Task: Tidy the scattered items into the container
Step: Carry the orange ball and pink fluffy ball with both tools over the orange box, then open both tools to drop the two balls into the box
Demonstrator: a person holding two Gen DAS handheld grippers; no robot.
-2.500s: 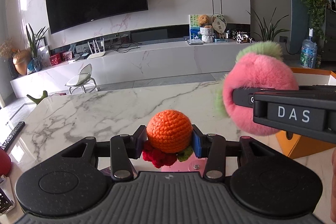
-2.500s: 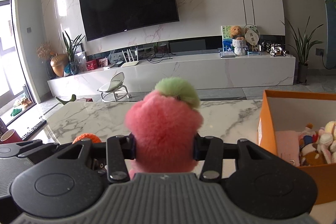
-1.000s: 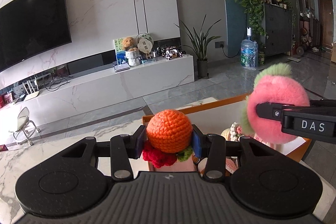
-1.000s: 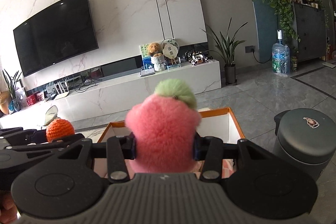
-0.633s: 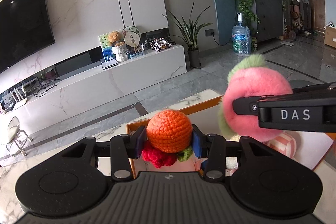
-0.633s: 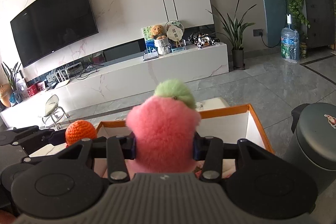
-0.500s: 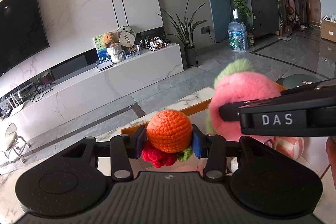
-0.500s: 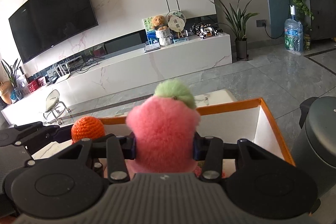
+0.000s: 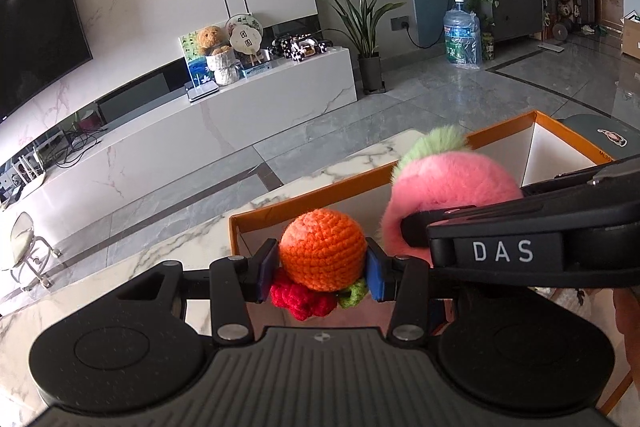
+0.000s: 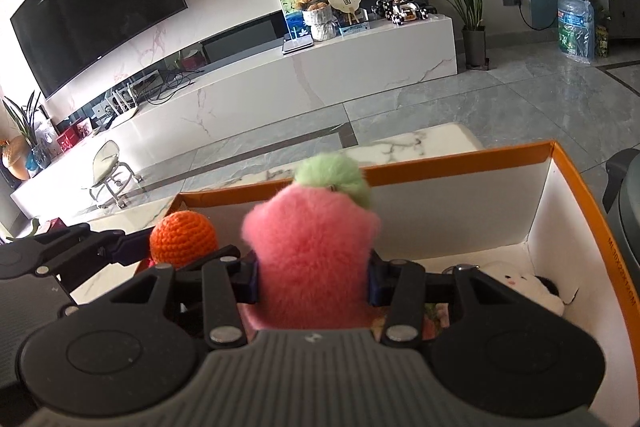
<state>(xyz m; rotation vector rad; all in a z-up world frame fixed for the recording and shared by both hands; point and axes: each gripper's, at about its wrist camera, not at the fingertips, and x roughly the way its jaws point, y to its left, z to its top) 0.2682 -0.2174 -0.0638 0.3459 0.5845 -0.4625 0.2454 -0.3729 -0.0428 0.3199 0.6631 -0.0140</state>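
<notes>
1. Both grippers have swung from the marble table (image 9: 168,251) to above the orange box (image 10: 460,157)
2. Left gripper (image 9: 322,269) clamps the crocheted orange toy (image 9: 322,251); right gripper (image 10: 312,283) clamps the pink plush (image 10: 312,259)
3. Releasing likely drops both inside

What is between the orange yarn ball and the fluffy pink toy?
Only one black finger of the right gripper, pressed into the fluffy pink toy. The left wrist view shows it beside the orange crochet ball, above the orange box.
</notes>
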